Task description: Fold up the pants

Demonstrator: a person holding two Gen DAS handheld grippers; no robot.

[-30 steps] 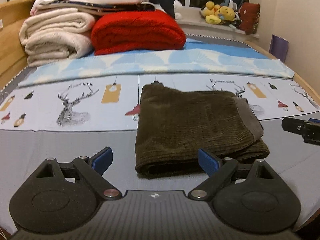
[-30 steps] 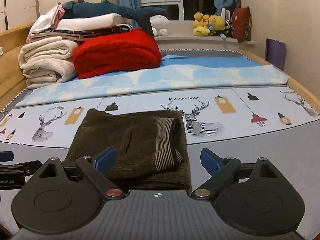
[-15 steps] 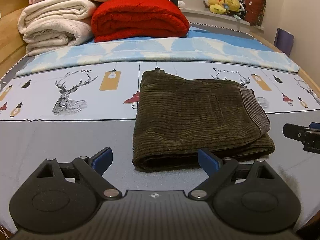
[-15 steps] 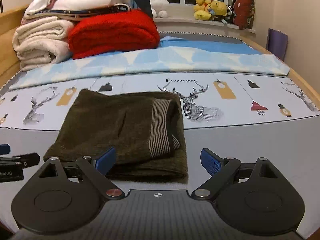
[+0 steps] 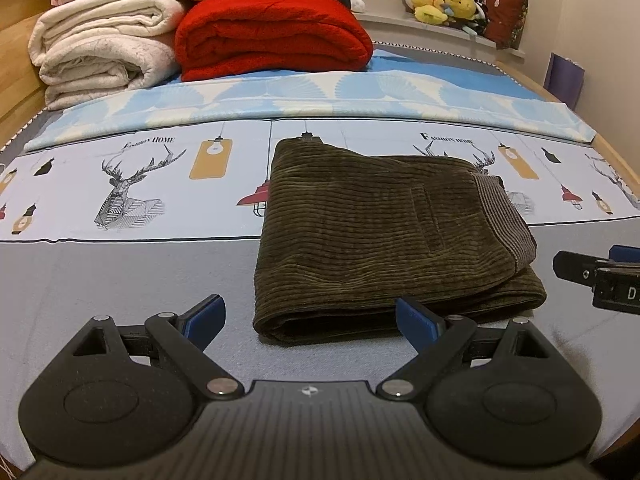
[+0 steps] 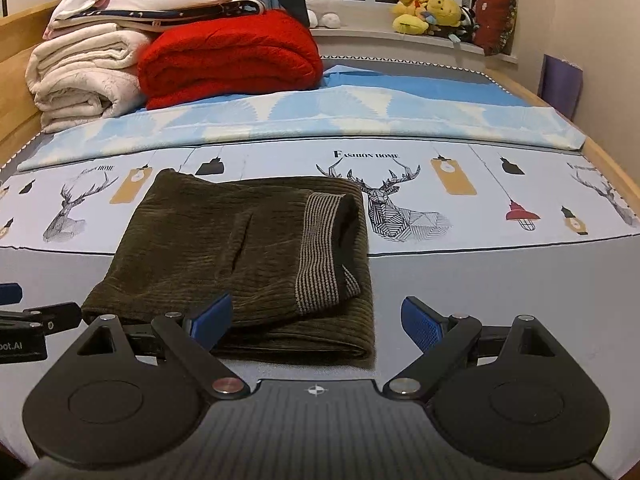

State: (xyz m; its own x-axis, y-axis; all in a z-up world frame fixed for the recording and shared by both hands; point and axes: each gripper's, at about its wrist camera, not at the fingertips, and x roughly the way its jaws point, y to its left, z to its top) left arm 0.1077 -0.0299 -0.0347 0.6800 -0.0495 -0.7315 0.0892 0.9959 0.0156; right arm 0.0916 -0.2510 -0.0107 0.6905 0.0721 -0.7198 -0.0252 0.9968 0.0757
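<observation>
Dark olive corduroy pants (image 5: 380, 232) lie folded into a compact rectangle on the bed, the striped waistband (image 6: 320, 252) on top at the right side. My left gripper (image 5: 310, 314) hovers open just in front of the bundle's near edge, nothing between its blue pads. My right gripper (image 6: 316, 320) is open too, in front of the bundle's right half; its left pad overlaps the pants in the view without gripping them. Each gripper shows at the edge of the other's view: the right gripper (image 5: 600, 280), the left gripper (image 6: 28, 324).
The pants rest on a bedsheet (image 5: 120, 272) printed with deer and lamps. Behind lie a light blue blanket (image 5: 360, 96), a red blanket (image 5: 272, 36), and stacked white bedding (image 5: 100, 48). Plush toys (image 6: 428, 12) sit on the windowsill; a wooden bed frame (image 6: 612, 168) borders the right.
Both grippers have risen and tilted down slightly, so the folded pants appear lower and nearer in each view. The pants have not moved and both grippers stay open.
</observation>
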